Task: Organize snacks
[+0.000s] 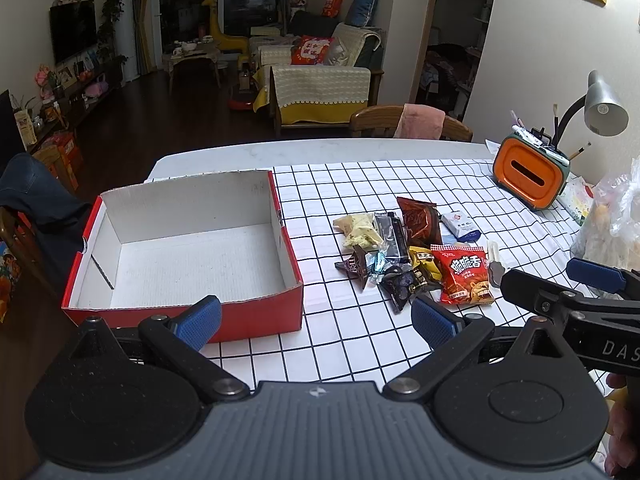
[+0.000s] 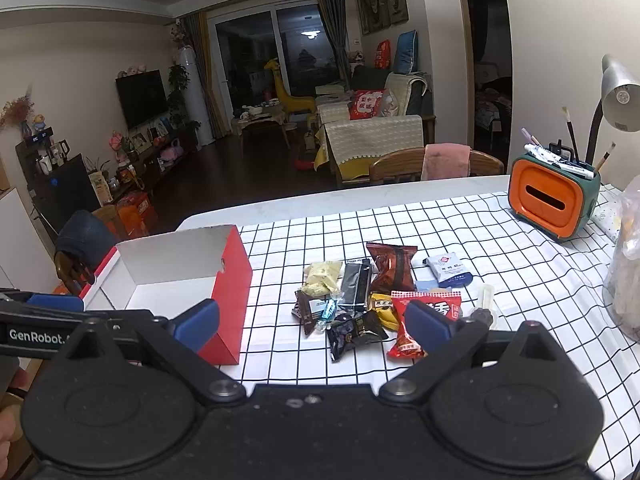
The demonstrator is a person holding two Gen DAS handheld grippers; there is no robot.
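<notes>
- The snacks (image 1: 412,256) lie in a loose heap on the checked cloth (image 1: 360,336), just right of the box (image 1: 184,256); none is in the box yet, so by my reading the sorting has not begun.
- The box is red outside, white inside, open-topped and empty, at the table's left edge.
- The left gripper (image 1: 316,320) hovers low over the cloth between box and heap, fingers spread wide, holding nothing.
- The right gripper (image 2: 312,322) hangs just before the heap, fingers likewise wide and empty; its right pad overlaps the red packet (image 2: 420,320) in view, though I cannot tell whether they touch.
- The packets look light, soft and crinkly; glossy film is likely slippery, and puffed bags may crush.
- The red packet (image 1: 466,276) lies nearest and flat: best taken by its crimped edge, not the belly.
- The small dark candies (image 1: 404,284) overlap; pinching one may drag its neighbours.
- The brown pouch (image 1: 420,222) lies on top, an easy first pick.
</notes>
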